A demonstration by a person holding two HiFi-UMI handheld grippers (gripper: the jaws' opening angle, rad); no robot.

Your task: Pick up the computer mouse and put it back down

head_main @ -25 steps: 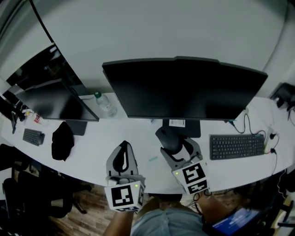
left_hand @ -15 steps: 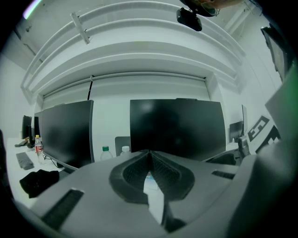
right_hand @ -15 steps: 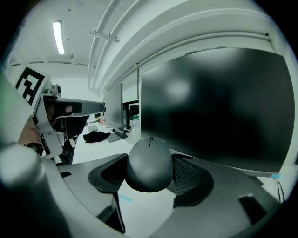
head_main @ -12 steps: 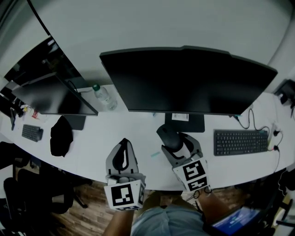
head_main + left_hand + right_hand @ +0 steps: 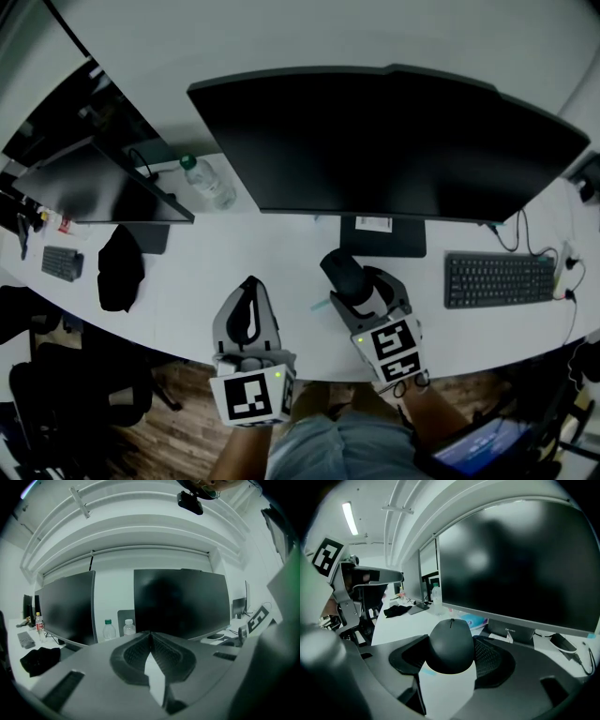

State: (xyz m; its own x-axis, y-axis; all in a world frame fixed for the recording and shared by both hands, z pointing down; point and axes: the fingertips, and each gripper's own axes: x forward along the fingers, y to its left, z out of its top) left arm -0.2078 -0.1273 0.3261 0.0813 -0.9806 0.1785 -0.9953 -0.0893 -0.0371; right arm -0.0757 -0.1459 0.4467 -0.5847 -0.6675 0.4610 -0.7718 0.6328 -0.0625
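Head view, monitor (image 5: 384, 141) behind mouse (image 5: 342, 274), keyboard (image 5: 502, 278) right

Big dark monitor (image 5: 384, 141) sits pretty much dead center on the white desk (image 5: 253, 258). Black keyboard (image 5: 502, 278) is off to its right. Left side has a second dark screen (image 5: 84, 183), a green-capped water bottle (image 5: 208, 183) between the two screens, a crumpled black cloth (image 5: 120, 269), and a small keyboard (image 5: 61, 262) near the edge.
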